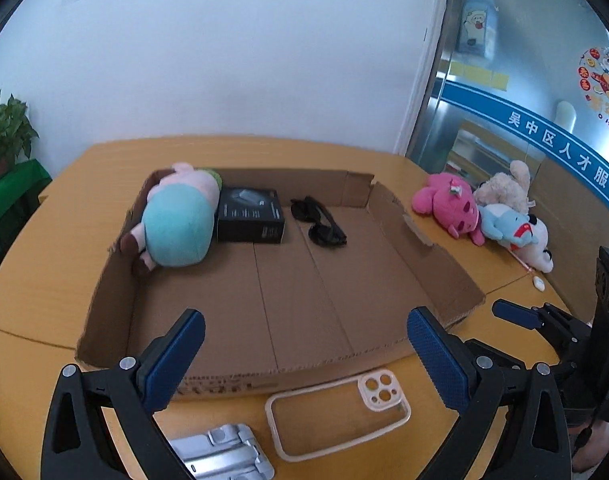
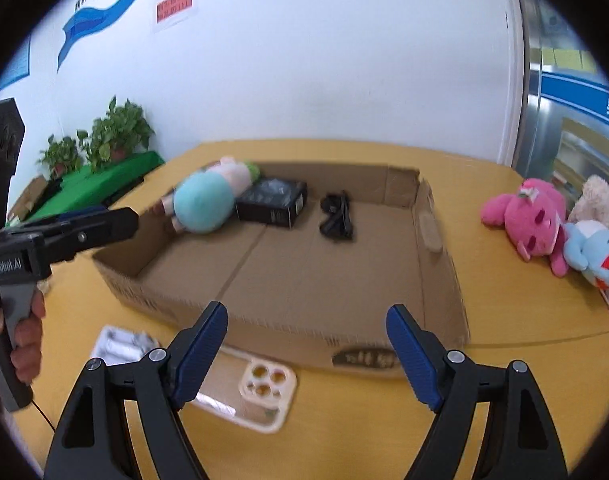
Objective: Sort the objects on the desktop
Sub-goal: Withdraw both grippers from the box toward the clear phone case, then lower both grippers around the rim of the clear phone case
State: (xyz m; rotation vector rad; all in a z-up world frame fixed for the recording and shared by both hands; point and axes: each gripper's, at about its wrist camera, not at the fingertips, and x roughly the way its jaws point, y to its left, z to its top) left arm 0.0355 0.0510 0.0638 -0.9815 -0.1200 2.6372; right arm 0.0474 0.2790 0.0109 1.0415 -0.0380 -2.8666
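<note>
Both views are evenly, brightly lit; soft shadows are cast on the worktop [image 1: 64, 280]. Edges are bent and vignetted by fisheye, and the right wrist view is smeared by motion blur.

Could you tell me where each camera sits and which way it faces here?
Left wrist: on the left tool, facing down into the cardboard tray; the right tool shows at right.
Right wrist: on the right tool, angled from the tray's right; the left tool and a hand show at left.
Shared: tray, sunglasses, black box, phone case.
</note>
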